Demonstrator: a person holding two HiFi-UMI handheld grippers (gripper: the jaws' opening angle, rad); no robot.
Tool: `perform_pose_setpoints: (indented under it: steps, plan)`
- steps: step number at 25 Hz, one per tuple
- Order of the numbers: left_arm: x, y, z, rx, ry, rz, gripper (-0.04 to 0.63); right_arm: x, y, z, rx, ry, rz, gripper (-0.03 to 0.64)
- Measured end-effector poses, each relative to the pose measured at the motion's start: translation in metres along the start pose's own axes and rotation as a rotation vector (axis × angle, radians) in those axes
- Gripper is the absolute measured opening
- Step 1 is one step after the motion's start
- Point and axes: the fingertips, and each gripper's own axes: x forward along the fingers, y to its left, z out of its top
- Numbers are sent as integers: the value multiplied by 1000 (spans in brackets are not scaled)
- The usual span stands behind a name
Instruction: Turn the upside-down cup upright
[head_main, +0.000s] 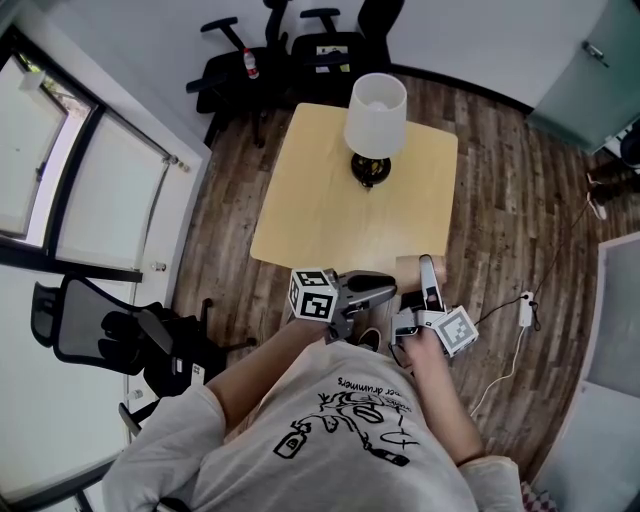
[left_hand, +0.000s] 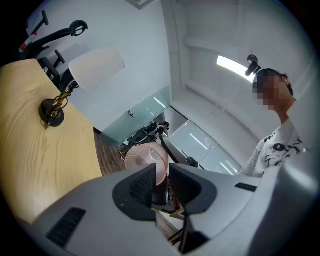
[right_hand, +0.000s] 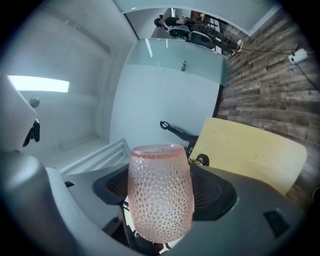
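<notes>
Your left tool (left_hand: 161, 175) is loose, jaws apart on nothing, with the cup (left_hand: 145, 157) end-on just to its right. Your right tool (right_hand: 161, 197) is clamped on the cup's sides, holding it sideways in the air short of the surface (head_main: 330, 200), so I'd roll that wrist.

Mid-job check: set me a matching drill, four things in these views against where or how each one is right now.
Things:
1 cup
2 lamp
3 left tongs
4 table

States:
A stands on the table
B gripped in the right tongs
C light wood
D jaws slightly apart

Pairs: 1-B, 2-A, 3-D, 4-C
</notes>
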Motion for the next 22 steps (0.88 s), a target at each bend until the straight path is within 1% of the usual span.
perform_pose_setpoints:
  steps: [6,9,12,14,17,19,22]
  plan:
    - [-9,8,0,29,-20,46,72,4,3,2,-206,66,28,360]
    - [-16,12,3,38,-53,62,72,8,5,-2,-334,112,37,360]
    - [-22,18,6,64,-81,101,71,12,1,-7,-436,155,32,360]
    - [-25,24,7,85,-85,129,71,15,-1,-10,-531,189,35,360]
    - [-28,31,3,129,-58,166,63,19,-5,-21,-702,251,53,360]
    - [-28,34,0,163,-48,176,52,22,-9,-31,-817,296,64,360]
    - [-29,37,0,208,-64,181,38,25,-18,-45,-957,347,72,360]
